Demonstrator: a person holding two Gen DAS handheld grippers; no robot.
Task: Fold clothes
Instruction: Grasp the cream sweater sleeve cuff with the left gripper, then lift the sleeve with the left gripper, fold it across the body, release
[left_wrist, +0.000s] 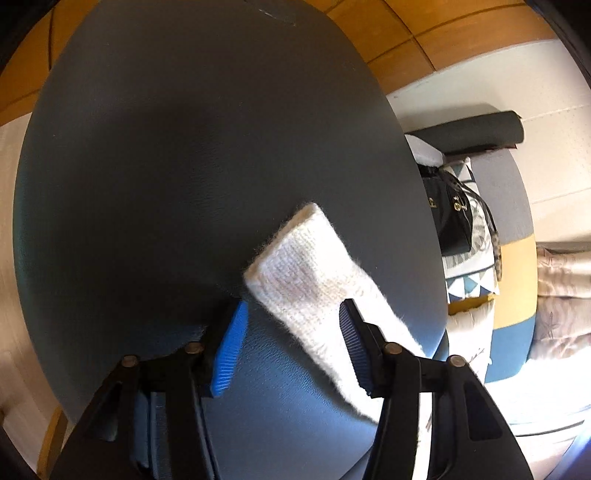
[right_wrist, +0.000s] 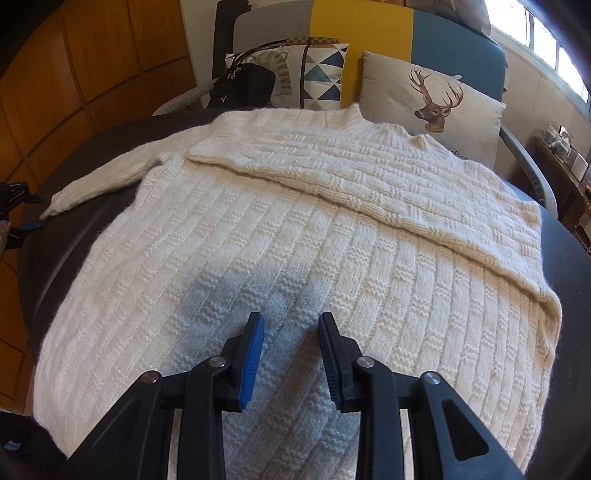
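Woolly and limp, the cream sweater (right_wrist: 258, 229) will sag, so my left claw (left_wrist: 291, 343), pads apart, straddles its outstretched cuff (left_wrist: 295, 251) on the bench (left_wrist: 184, 147).

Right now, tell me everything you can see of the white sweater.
The sweater is cream-white chunky knit with a ribbed, basket-like pattern and slightly fuzzy yarn. It lies flat across a dark round table, collar toward the cushions. One sleeve is folded across the chest; the other sleeve stretches out sideways, its cuff lying on the table between the left gripper's open jaws. The right gripper hovers over the lower body.
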